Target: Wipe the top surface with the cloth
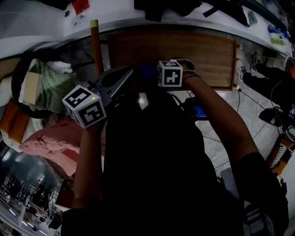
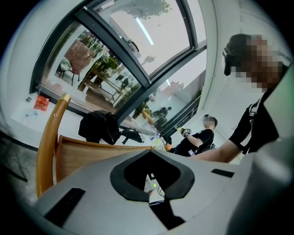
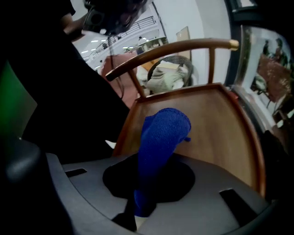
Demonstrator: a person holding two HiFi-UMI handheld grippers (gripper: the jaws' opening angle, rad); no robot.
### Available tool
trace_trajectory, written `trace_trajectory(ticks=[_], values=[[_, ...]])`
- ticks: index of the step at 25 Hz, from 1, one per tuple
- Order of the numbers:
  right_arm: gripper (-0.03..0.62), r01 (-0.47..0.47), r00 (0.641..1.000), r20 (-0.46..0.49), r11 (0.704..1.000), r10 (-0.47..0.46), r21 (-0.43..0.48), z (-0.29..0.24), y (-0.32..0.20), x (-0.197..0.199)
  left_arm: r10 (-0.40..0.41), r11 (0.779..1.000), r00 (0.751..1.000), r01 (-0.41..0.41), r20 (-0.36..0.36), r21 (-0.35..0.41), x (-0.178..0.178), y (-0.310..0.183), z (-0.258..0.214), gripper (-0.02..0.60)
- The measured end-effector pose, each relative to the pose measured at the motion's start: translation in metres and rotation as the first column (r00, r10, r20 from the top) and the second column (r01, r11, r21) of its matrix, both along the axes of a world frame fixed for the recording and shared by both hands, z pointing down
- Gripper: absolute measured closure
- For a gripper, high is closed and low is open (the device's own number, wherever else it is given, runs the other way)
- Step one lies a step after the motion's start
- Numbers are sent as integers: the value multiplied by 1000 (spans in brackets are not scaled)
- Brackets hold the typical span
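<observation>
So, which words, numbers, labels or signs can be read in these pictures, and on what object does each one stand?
No text can be read in any view.
Left marker cube and right marker cube: black and white square patterns only, no letters.
Red packet: any print is too small and blurred to read.
Blue cloth and wooden seat: no label shows.

L gripper (image 1: pixel 125 73) shut, empty; R gripper (image 1: pixel 150 73) clamps cloth (image 3: pixel 161 137); arms fwd.
</observation>
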State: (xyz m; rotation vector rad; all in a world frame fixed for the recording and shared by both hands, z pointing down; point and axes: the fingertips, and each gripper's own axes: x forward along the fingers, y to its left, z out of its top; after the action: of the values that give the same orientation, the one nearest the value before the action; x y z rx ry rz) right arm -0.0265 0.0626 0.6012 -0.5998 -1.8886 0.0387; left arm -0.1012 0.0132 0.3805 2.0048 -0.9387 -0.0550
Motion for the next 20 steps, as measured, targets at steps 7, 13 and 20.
trace_trajectory(ticks=[7,13,20], values=[[531,-142,989,86,936,120,323,-6,-146,-27,-3,1000,1000,4,4,-29,7,9,6,571],[531,-122,992,70,911,102,393,0,-175,-30,-1,999,1000,1,1,-32,12,11,5,571],[533,-172,985,49,916,166,363,2,-171,-30,-4,999,1000,4,-5,-33,15,5,8,571]])
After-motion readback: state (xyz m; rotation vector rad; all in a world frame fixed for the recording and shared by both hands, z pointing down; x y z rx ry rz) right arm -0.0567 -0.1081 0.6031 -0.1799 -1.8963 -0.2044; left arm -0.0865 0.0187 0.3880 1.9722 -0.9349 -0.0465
